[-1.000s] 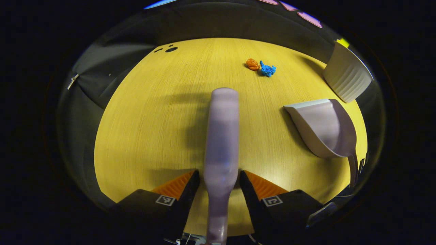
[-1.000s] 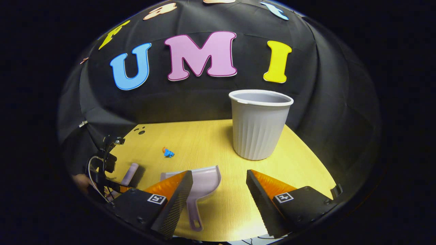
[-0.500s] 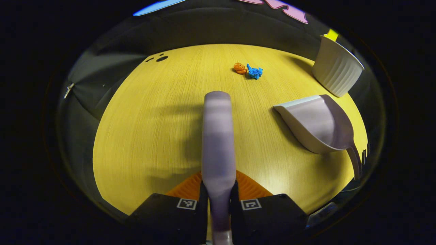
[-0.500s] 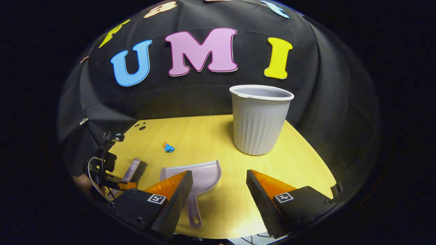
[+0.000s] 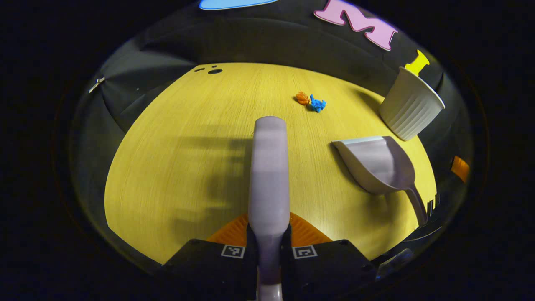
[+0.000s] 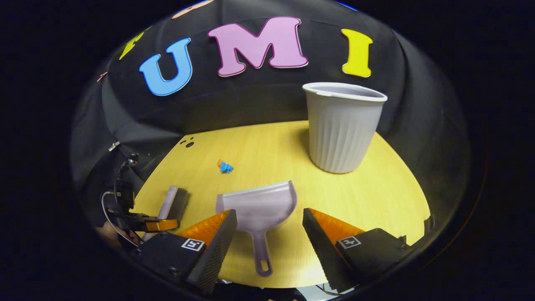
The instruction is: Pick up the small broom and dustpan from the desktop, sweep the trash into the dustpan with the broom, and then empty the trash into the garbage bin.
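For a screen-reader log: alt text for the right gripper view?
The open right tongs hover over the dustpan handle on the yellow desktop. Beyond stand a garbage bin and small trash; the left tongs hold the broom.

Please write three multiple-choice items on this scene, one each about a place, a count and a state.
1. Where does the dustpan lie?
A. inside the bin
B. on the table, handle between the right gripper's open fingers
C. on the floor

2. How many trash scraps lie on the table?
A. two
B. four
C. none

3. What is the left gripper doing?
A. hanging open
B. shut on the bin's rim
C. shut on the broom

Answers:
1 B: the handle points back between the right gripper fingers, untouched.
2 A: one orange scrap, one blue scrap.
3 C: both fingers press the broom handle.
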The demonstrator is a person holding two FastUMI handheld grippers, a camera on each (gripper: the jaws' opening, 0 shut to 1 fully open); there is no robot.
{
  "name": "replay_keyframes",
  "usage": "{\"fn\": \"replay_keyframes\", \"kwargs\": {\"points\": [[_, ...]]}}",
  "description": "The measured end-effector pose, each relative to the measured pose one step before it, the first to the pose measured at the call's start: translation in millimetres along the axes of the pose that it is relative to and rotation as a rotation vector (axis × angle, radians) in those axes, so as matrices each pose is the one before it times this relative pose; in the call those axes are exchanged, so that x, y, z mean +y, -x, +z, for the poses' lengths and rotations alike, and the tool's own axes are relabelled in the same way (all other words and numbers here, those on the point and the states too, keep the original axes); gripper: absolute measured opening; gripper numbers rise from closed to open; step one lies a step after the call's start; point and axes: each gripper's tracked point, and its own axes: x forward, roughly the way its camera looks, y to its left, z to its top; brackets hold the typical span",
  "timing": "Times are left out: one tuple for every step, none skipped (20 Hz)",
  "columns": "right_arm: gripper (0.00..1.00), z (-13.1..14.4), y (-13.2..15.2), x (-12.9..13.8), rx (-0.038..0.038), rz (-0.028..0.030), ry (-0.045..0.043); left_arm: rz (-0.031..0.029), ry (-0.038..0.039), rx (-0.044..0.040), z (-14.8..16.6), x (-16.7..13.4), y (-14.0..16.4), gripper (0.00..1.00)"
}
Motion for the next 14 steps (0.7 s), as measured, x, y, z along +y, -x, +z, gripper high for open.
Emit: {"fn": "replay_keyframes", "kwargs": {"points": [[0.99, -7.6, -5.74, 0.49, 0.03206, 0.00148, 0.01704, -0.00869, 0.02028, -0.0146, -0.11, 0.74, 7.31, 0.27], [0.99, -8.01, -5.45, 0.85, 0.02928, 0.00012, 0.01651, 0.00236, 0.02269, -0.00622, -1.02, 1.85, 8.46, 0.27], [0.99, -9.79, -5.14, 2.16, 0.03472, 0.006, 0.01396, 0.00749, 0.01537, -0.01293, 0.38, 4.66, 6.69, 0.27], [0.99, -9.46, -5.71, 2.32, 0.03235, 0.00656, 0.00789, 0.00745, 0.00903, -0.01373, 0.27, 3.44, 6.47, 0.25], [0.99, -9.65, -6.69, -0.12, 0.03225, 0.00107, 0.00309, 0.00647, 0.00285, -0.0085, -2.09, 2.81, 7.22, 0.29], [0.99, -9.43, -7.82, -0.24, 0.03256, -0.00256, -0.00054, 0.00398, -0.00277, -0.00687, -1.65, 1.75, 5.74, 0.27], [0.99, -10.25, -8.53, -0.67, 0.03811, -0.00164, -0.00147, 0.0059, -0.00764, -0.00316, -1.58, 1.74, 6.1, 0.27], [0.99, -8.98, -8.6, -0.27, 0.03544, 0.00071, -0.00202, 0.00784, -0.00881, -0.00378, -2.11, 1.8, 5.12, 0.27], [0.99, -7.59, -8.22, 0.08, 0.03109, -0.00363, 0.00227, 0.00538, -0.00823, -0.00189, -2.58, 0.88, 3.75, 0.27], [0.99, -6.01, -7.43, -0.89, 0.02548, -0.00737, 0.00815, 0.00385, -0.00703, 0.00218, -2.44, 0.25, 1.77, 0.27], [0.99, -3.37, -8.52, -1.03, 0.01794, -0.00755, 0.01155, 0.0064, -0.00673, 0.00199, -4.01, -0.47, 2.29, 0.27], [0.99, -2.8, -8.68, -0.48, 0.01668, -0.00939, 0.01525, 0.00684, -0.00385, 0.00557, -2.65, 0.61, 1.04, 0.26], [0.99, -2.63, -8.15, 0.47, 0.01903, -0.00526, 0.01302, 0.00472, 0.00176, 0.00875, -3.87, 0.67, 0.42, 0.27], [0.99, -2.47, -7.98, -0.2, 0.02108, -0.00841, 0.00886, 0.00344, 0.00658, 0.00895, -2.17, 0.0, 0.11, 0.27]]}}
